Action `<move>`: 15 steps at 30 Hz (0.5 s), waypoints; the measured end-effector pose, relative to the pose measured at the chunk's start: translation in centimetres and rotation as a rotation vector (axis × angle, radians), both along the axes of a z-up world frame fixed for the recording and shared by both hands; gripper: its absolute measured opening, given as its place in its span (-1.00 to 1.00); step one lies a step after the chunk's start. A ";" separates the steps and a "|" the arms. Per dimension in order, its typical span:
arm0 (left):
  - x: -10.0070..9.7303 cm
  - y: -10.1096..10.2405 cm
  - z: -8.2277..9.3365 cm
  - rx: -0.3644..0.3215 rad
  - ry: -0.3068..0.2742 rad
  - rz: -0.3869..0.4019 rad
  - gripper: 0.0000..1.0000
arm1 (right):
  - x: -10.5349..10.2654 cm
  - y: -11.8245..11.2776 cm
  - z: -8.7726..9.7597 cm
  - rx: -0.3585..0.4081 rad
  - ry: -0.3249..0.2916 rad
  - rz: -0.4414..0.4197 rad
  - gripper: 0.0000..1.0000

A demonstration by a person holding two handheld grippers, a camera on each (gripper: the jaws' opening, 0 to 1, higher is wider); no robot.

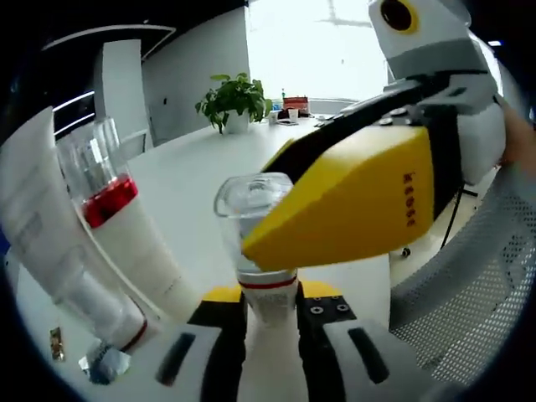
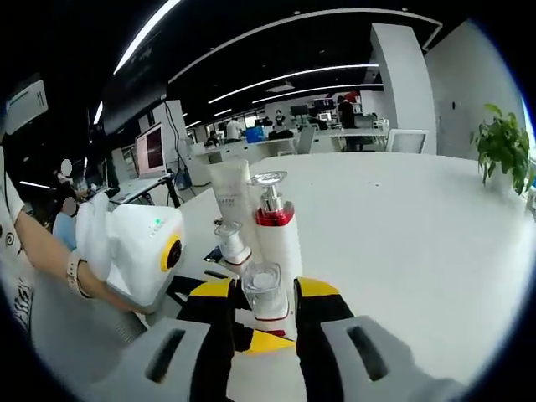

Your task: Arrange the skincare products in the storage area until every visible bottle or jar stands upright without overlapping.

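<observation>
Clear-capped white bottle (image 1: 266, 276) gripped from both sides

It is clamped by the left gripper (image 1: 270, 322) and right gripper (image 2: 263, 322); its smooth cylindrical body is partly hidden by yellow-padded jaws.

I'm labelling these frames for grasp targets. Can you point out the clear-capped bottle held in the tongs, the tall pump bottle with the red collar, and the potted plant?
clear-capped bottle (image 1: 249, 201): left gripper view, on its clear cap.
red-collared pump bottle (image 2: 276, 243): right gripper view, on its white body.
potted plant (image 1: 234, 99): left gripper view, on its leaves.
</observation>
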State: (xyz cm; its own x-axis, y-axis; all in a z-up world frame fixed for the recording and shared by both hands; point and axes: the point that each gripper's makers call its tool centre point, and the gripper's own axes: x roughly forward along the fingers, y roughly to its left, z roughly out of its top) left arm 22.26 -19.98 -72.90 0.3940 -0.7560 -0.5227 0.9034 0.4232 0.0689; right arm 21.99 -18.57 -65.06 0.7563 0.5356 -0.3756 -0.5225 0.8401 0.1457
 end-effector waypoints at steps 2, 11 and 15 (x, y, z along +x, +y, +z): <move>-0.2 0.2 -0.1 0.010 0.007 -0.004 -0.55 | -0.3 -0.1 0.0 -0.009 0.001 0.015 -0.37; -0.5 1.6 -0.1 0.037 0.037 0.019 -0.65 | -1.8 -1.4 -2.3 -0.133 0.023 0.181 -0.37; -0.8 2.1 -0.3 0.048 0.050 0.033 -0.70 | -1.7 -1.4 -3.9 -0.169 0.040 0.210 -0.47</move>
